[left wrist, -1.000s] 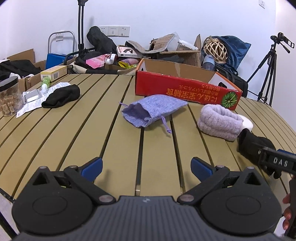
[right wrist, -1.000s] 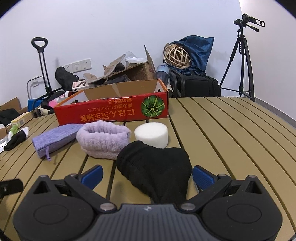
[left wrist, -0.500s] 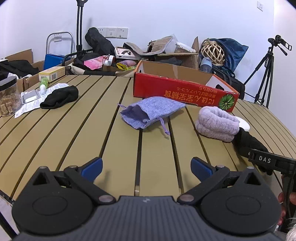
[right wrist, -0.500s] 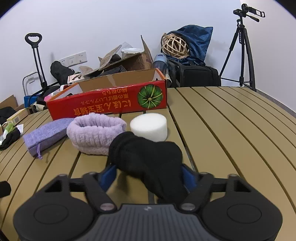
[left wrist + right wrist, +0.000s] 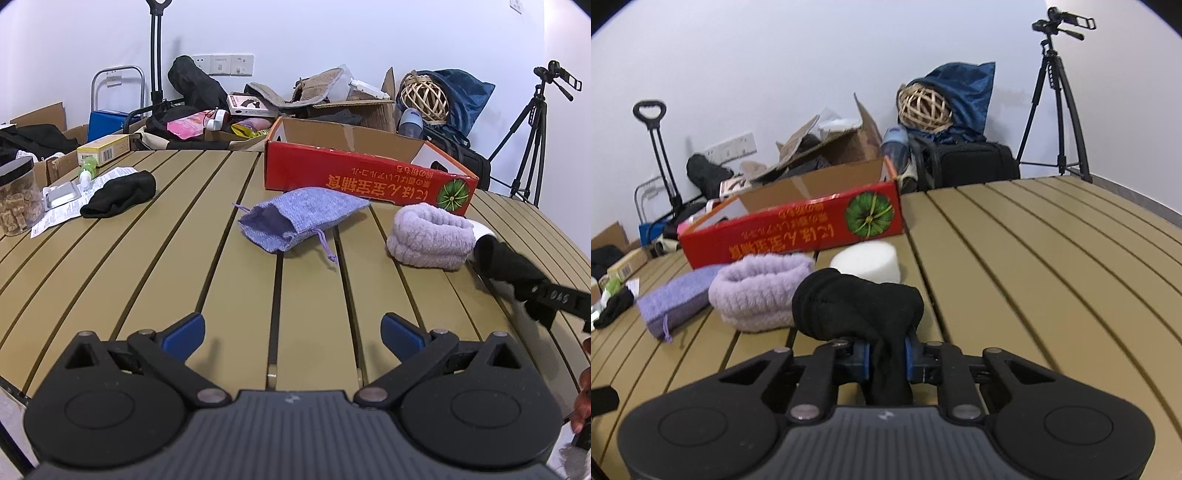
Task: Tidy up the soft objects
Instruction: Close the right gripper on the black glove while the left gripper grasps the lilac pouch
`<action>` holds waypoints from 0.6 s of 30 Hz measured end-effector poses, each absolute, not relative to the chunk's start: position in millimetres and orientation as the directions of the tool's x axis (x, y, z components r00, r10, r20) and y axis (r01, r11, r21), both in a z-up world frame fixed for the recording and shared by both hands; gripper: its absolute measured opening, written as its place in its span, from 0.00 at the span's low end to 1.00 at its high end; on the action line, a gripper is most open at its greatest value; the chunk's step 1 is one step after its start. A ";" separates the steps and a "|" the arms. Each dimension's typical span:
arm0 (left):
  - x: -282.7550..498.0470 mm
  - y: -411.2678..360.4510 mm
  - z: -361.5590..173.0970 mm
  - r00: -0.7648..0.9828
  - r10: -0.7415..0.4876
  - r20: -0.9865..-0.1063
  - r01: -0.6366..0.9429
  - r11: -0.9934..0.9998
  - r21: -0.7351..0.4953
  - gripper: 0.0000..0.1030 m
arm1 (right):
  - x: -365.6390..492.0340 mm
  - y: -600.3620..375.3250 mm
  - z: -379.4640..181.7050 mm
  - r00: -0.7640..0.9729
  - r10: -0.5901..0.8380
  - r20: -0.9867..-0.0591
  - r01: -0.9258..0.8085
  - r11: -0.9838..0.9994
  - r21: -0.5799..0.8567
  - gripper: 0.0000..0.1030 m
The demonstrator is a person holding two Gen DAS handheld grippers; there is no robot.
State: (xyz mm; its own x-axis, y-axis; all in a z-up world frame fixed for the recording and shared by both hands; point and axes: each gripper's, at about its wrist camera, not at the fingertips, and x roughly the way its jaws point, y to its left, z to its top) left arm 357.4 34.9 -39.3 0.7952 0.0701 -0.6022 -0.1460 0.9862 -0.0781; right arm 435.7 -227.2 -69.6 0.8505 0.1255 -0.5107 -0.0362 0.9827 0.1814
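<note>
My right gripper [image 5: 886,360] is shut on a black sock [image 5: 857,308], whose bunched end bulges ahead of the blue pads; the same black sock [image 5: 506,267] shows at the right edge of the left wrist view. A fuzzy lilac headband [image 5: 761,291] [image 5: 430,236] lies just left of it, a white foam cylinder [image 5: 866,260] behind. A purple drawstring pouch [image 5: 301,218] [image 5: 677,302] lies mid-table. A second black sock [image 5: 120,194] rests far left. The red cardboard box [image 5: 365,181] [image 5: 798,232] stands open behind them. My left gripper [image 5: 291,330] is open over bare slats.
On the slatted table [image 5: 147,266], the left edge holds a jar of brown cubes [image 5: 16,199], a blister pack and paper [image 5: 61,197], and a small green bottle [image 5: 86,171]. Cluttered boxes and bags line the wall. A tripod [image 5: 1056,99] stands at the far right.
My right gripper has closed from open onto the black sock and lifted it slightly. The left gripper has stayed open, shifting only a little.
</note>
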 end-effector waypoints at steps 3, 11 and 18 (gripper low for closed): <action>360.3 34.8 -41.2 0.788 0.073 -0.612 -0.146 0.987 -0.071 1.00 | 431.5 -236.3 -64.3 0.867 0.117 -0.485 -0.027 0.982 0.189 0.14; 387.5 27.2 -28.5 0.797 0.097 -0.597 -0.115 0.993 0.008 1.00 | 424.3 -266.5 -54.6 0.891 0.081 -0.447 0.021 0.975 0.219 0.14; 434.9 31.7 -26.0 0.784 0.139 -0.605 -0.138 0.989 0.047 1.00 | 423.2 -289.4 -52.4 0.899 0.045 -0.436 0.065 0.970 0.233 0.14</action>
